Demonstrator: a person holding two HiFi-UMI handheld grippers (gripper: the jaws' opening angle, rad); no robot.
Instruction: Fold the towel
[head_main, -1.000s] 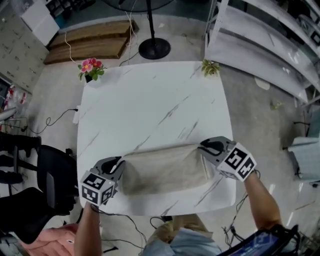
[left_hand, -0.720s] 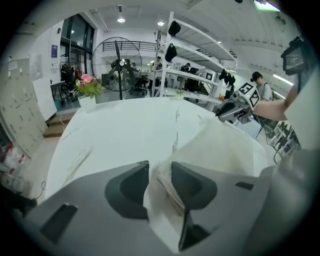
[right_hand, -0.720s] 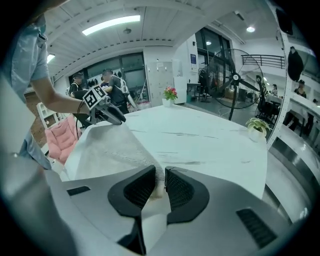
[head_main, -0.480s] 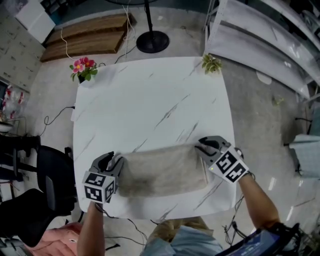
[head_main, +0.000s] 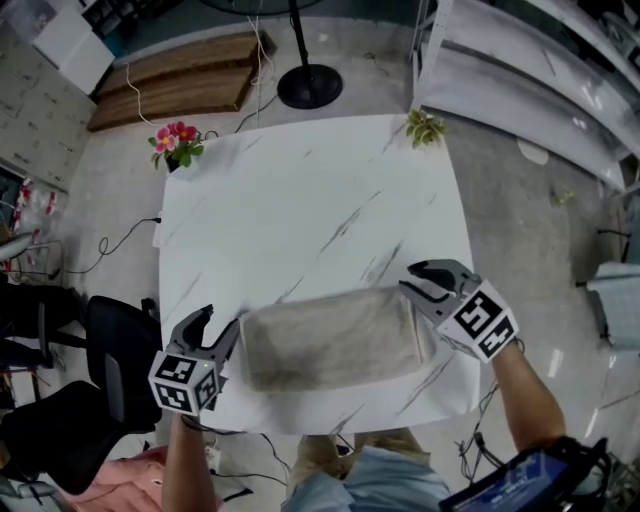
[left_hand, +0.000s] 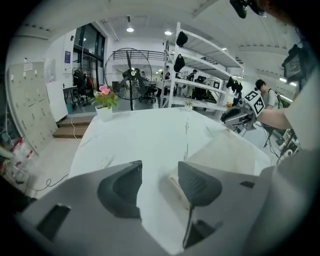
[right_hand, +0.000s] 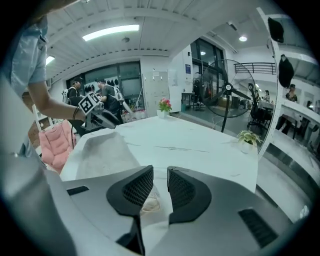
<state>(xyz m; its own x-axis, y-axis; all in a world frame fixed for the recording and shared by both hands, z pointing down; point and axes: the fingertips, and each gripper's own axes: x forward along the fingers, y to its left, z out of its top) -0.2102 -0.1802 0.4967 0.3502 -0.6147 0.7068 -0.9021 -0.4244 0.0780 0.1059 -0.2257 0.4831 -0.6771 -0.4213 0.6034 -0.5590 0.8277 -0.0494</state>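
A beige towel lies folded into a long strip near the front edge of the white marble table. My left gripper hovers just off the towel's left end. Its jaws are opening, and in the left gripper view only bare table and the towel's edge show below the gap, untouched by the pads. My right gripper stands at the towel's right end. Its jaws are opening too, with a narrow gap; a towel corner lies under them, not pinched.
A pot of pink flowers stands on the far left corner, a small green plant on the far right corner. A fan stand and wooden boards lie beyond the table. A black chair is at left, white shelving at right.
Both grippers let go of the towel's ends and their jaws widened. The left gripper drew away to the left; the right lifted slightly off its end. The towel stays flat.
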